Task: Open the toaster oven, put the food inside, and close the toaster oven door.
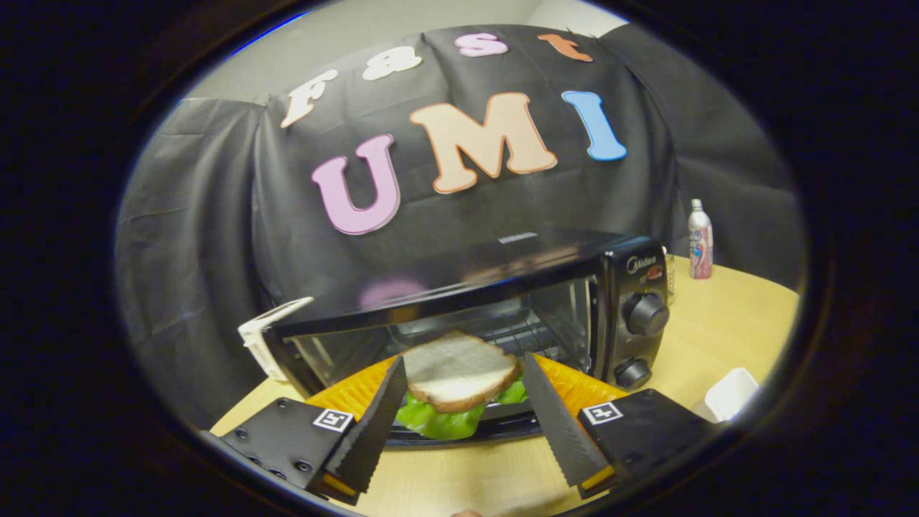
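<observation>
**Sandwich held at the mouth of the open toaster oven**

In the lower middle of the frame the gripper (pixel 459 402) has its two fingers set moderately apart, and a sandwich (pixel 459 377) sits between them: a slice of white bread on top, green lettuce spilling out beneath. Both fingers appear to lie against the sandwich's sides, the left one along its left edge and the right one by its right crust (the exact contact on the right is hard to make out).

Just beyond the fingers, filling the centre of the frame, stands the black toaster oven (pixel 495 301) with its door (pixel 467 427) dropped open toward the camera; the sandwich hangs over that door, at the front of the cavity, with the wire rack (pixel 495 327) visible behind it. Two knobs (pixel 645 314) are on the oven's right panel.

The oven rests on a light wooden table (pixel 718 330). At the right of the frame, well apart from the oven, a small bottle (pixel 700 248) stands upright near the table's far edge, and a white container (pixel 732 393) sits at the lower right.
</observation>
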Motion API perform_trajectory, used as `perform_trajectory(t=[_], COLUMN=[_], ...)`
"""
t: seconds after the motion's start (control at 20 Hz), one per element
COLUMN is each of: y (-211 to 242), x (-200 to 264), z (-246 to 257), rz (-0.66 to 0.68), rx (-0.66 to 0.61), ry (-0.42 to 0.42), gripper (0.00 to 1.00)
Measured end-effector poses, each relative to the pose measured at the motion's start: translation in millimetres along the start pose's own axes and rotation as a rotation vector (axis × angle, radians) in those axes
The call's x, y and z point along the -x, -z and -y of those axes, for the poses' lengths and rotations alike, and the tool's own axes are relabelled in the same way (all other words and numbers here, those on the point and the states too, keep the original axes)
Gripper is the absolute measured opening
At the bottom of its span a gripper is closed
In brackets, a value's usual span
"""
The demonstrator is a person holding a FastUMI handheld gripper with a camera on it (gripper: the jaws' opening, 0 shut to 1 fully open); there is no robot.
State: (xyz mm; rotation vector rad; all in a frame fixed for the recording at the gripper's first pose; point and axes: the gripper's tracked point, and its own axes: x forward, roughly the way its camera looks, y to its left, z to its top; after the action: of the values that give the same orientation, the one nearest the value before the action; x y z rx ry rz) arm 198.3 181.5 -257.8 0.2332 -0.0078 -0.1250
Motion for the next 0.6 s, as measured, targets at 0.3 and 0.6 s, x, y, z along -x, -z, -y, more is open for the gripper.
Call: perform_trajectory(t=[0.3,0.6], y=[0,60], x=[81,134], z=[16,21], rz=[0.009,-0.088], rx=[0.039,0.045], ry=[-0.063,-0.097], gripper=[0.99,1.0])
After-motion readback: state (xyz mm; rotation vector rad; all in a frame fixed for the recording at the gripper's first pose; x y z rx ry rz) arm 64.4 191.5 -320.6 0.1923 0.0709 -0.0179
